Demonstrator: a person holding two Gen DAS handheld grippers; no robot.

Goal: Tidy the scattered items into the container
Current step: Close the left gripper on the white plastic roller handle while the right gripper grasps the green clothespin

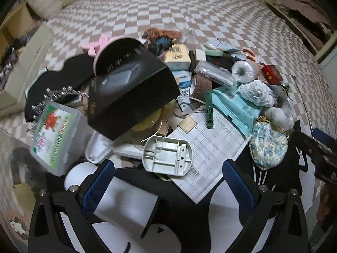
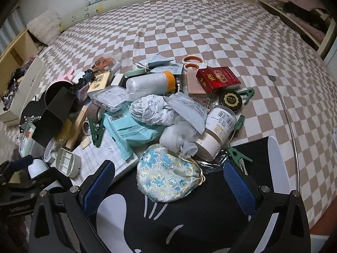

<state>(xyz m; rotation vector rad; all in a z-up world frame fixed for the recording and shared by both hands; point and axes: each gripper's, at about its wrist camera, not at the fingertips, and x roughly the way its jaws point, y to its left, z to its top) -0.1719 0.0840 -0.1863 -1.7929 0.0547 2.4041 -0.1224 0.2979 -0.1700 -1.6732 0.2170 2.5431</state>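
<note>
— Checkered brown-and-white bedspread (image 2: pixel 189 27) fills the room, and the whole clutter sits heaped on its near side. Where's the container?

— I'd take the black bag with the white cat-face print (image 2: pixel 168 217) for it, lying flat under both tools, though I can't be sure. A glossy black box-shaped lamp (image 1: pixel 130 90) tilts on top of the pile on the left, with a clear plastic box bearing a red-and-green label (image 1: pixel 56 135) beside it.

— And the tools?

— Both stand with jaws wide apart, holding nothing. The right tool (image 2: pixel 168 181) has the blue-and-gold floral brocade pouch (image 2: pixel 168 175) lying right between its blue fingers (image 2: pixel 99 181), resting on the black bag. The left tool (image 1: pixel 168 181) hovers just short of the grey oval plastic tray (image 1: pixel 167 156), which lies bottom up on a printed grid sheet (image 1: pixel 212 143).

— How should the pouch be taken?

— Across its plump middle, I'd say, clear of the drawstring, closing gently since the fabric will squash. Lift straight up, because the white-capped jar (image 2: pixel 219 132) and a green clothes peg (image 2: pixel 238 155) lie just beside it and could get dragged.
</note>
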